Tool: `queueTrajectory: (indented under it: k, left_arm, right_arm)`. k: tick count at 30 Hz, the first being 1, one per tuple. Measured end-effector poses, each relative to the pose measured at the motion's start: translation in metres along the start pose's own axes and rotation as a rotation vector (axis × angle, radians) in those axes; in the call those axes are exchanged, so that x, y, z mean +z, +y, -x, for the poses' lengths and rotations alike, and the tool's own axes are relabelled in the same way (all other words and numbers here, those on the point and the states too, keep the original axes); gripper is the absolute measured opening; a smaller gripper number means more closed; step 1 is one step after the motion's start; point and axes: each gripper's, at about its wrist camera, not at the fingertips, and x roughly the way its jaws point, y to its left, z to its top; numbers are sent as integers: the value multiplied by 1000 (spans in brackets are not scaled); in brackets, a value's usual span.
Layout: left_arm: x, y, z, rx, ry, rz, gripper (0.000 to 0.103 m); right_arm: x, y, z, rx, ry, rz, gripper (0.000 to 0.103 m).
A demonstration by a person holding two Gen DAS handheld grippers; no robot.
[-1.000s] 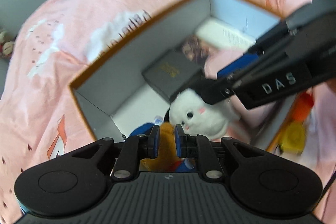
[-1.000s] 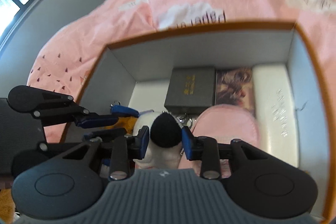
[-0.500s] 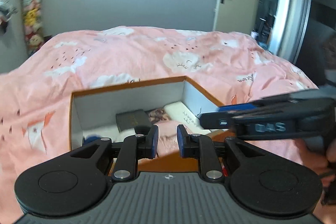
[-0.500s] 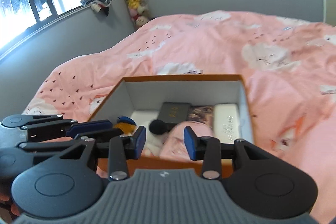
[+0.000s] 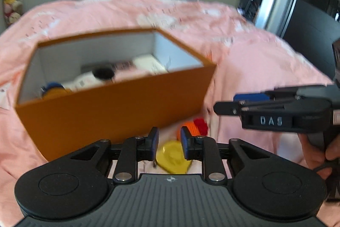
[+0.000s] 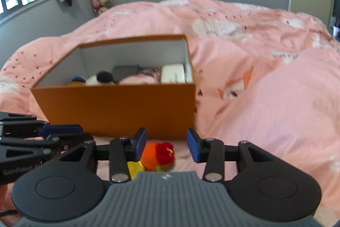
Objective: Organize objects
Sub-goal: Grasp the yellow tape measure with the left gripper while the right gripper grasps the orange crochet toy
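A pink quilt [image 6: 265, 82], soft and rumpled with white cloud and orange fox prints, covers the bed. On it sits an orange cardboard box [image 6: 119, 107] with plain white inner walls, its open top showing a dark flat case [image 6: 125, 71], a white oblong pack [image 6: 172, 74], a pink rounded cushion [image 6: 138, 80] and a white plush with a black pom-pom [image 6: 105, 77] beside something blue and yellow at the left end. Near the box's front wall, on the quilt, lies a knitted orange ball [image 6: 149, 155] with a red woolly flower on it, and just left of it a smooth yellow plastic piece [image 5: 173, 157]. The right gripper [image 6: 166, 145] hangs released, its blue pads wide apart, with the ball just beyond and between them, nearer the left pad, not touched. The left gripper [image 5: 169, 143] is also unclenched, jaws parted more narrowly, the yellow piece lying in line between the pads and the ball a little farther and to the right. Both grippers are empty.
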Motion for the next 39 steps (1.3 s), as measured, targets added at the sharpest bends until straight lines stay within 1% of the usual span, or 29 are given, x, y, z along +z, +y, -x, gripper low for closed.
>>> queueTrajectory:
  k: [2,5,8,13,16,17,18,20,22,26,29,32,33,35,39]
  left_arm:
    - [-3,2,-9,1,37,-2,31]
    - [-8,8,-19,-10,63,28,31]
    - [-12,13,-23,-21,67,44,33]
    - [-22,16,-27,-45,64,43,38]
    - [-27,15,-29,-74,63,38,46]
    - [-28,15,-29,-87,65,34,52]
    - [-28,14,-30,-102,64,30,55]
    - [-27,10,-32,-128,62,10,58]
    - [-25,5,-37,-120,68,-20,59]
    - [-30,-2,-52,-67,96,-51,60]
    - [-33,-4,-61,-62,106,-62,60]
    - [-36,-8,-69,-30,97,-95,62]
    - [-36,-9,-72,-20,96,-109,64]
    - [-38,-12,-76,-11,88,-135,69]
    - [-41,-14,-85,-11,94,-169,71]
  right_arm:
    - [-5,-3,-7,9,11,-4,50]
    - [-10,-2,-17,15,30,13,54]
    - [-18,-5,-28,25,68,11,55]
    - [-26,-18,-42,46,124,-47,54]
    - [-30,-22,-44,73,130,-69,54]
    - [-31,-22,-44,80,130,-72,54]
    - [-31,-23,-44,88,128,-74,54]
    - [-33,-22,-44,97,131,-72,54]
    - [-34,-21,-45,99,132,-71,54]
    - [-29,-20,-51,111,125,-81,54]
    - [-28,-19,-57,125,122,-77,54]
    - [-27,-20,-65,148,127,-89,54]
    - [-27,-21,-67,154,129,-97,54]
    - [-27,-22,-70,167,136,-109,54]
    - [-28,-21,-75,181,138,-114,55]
